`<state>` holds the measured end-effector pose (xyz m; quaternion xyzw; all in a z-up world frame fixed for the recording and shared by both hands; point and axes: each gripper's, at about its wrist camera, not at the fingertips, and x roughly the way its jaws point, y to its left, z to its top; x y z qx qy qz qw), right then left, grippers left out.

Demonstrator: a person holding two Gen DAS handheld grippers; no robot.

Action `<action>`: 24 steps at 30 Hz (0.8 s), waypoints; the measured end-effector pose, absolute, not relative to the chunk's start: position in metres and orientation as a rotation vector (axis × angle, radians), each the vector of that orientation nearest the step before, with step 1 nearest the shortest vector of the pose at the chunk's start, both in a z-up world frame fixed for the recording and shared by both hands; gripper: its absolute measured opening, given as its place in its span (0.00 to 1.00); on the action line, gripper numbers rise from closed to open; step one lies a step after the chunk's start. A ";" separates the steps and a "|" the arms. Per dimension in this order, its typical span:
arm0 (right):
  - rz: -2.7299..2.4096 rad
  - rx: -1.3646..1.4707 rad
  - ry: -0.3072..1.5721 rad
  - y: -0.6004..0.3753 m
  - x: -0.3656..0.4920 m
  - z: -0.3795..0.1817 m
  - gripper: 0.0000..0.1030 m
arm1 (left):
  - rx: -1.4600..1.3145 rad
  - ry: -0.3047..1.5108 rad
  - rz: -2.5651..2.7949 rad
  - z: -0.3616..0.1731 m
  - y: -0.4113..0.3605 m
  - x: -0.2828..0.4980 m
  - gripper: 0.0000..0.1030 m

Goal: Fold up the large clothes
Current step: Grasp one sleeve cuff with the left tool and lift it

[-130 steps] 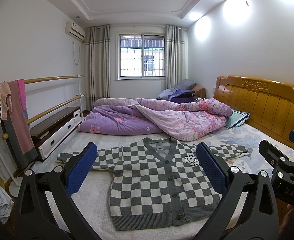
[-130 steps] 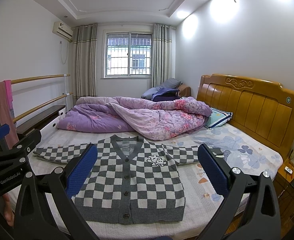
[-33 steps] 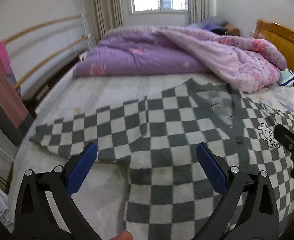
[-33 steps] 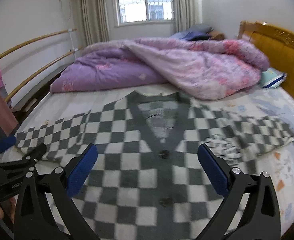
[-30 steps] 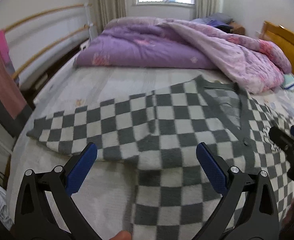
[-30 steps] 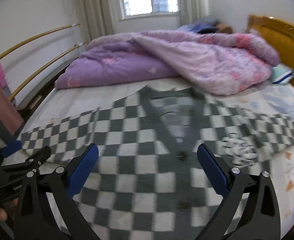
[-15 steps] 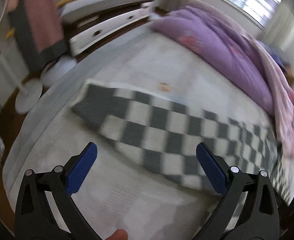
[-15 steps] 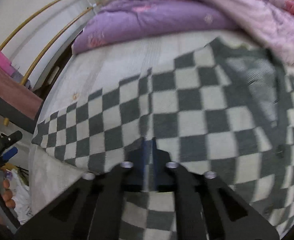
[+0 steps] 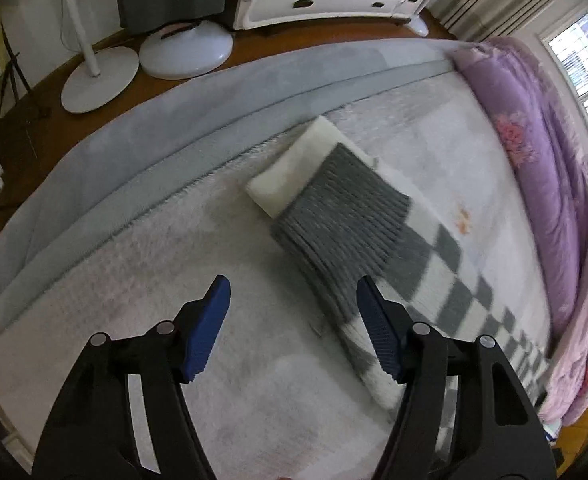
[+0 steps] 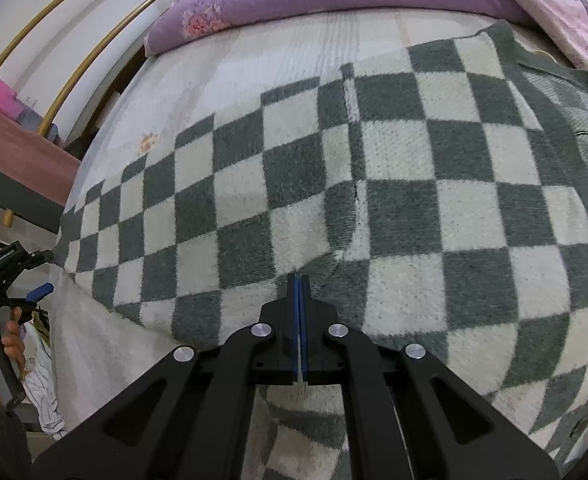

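Bedding of white fleece carries the grey-and-white checked knit cardigan spread flat, the right gripper pinched closed on its underarm fabric, the left gripper parted wide above the grey ribbed cuff.

No text, label, brand, number or sign can be read in either view. The left gripper, seen small at the left edge of the right wrist view and well to the left of the shut jaws there, carries a faint pale mark on its black body, but it is too small to make out.
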<state>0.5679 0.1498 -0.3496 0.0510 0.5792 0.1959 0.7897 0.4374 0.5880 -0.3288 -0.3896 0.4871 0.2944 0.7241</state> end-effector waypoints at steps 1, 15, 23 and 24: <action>0.424 0.120 1.255 0.149 0.569 -0.352 0.01 | -0.889 1.076 0.639 -0.332 0.592 0.437 0.64; 0.431 0.183 1.294 0.147 0.573 -0.364 0.03 | -1.016 1.024 0.560 -0.344 0.604 0.453 0.11; 0.431 0.282 1.349 0.145 0.578 -0.376 0.01 | -0.931 0.851 0.485 -0.280 0.568 0.443 0.09; 0.427 0.279 1.353 0.145 0.578 -0.378 0.01 | -0.918 0.835 0.471 -0.271 0.562 0.442 0.09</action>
